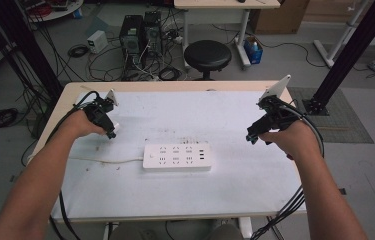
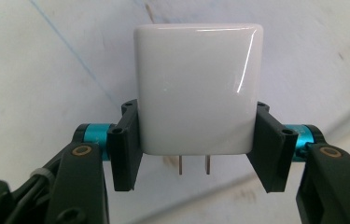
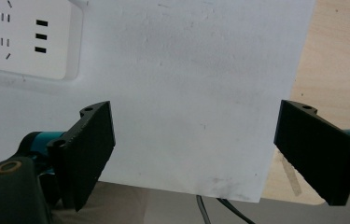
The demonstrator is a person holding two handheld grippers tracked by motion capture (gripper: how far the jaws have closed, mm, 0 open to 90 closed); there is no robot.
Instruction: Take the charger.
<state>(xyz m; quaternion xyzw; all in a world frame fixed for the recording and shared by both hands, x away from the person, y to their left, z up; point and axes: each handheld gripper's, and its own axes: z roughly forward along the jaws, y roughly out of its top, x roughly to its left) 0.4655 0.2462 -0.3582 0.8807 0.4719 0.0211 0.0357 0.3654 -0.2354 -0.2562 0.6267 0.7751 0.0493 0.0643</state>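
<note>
A white power strip [image 1: 177,157] lies at the middle of the white table top, its cord running off to the left; its corner [image 3: 23,42] with sockets and USB slots appears in the right gripper view. My left gripper [image 2: 196,149] is shut on a white plug adapter [image 2: 198,88], the pads pressing its two sides, two metal prongs pointing down toward me. In the high view that gripper [image 1: 110,131] hovers left of the strip, with the adapter [image 1: 115,126] as a small white spot at its tip. My right gripper [image 1: 251,137] hangs right of the strip, jaws open and nothing between them [image 3: 193,154].
The table's right edge [image 3: 303,93] runs close beside my right gripper. Beyond the far edge stand a black stool [image 1: 207,55], computer towers [image 1: 140,32] and tangled cables on the floor. Black frame posts [image 1: 350,50] rise at both sides.
</note>
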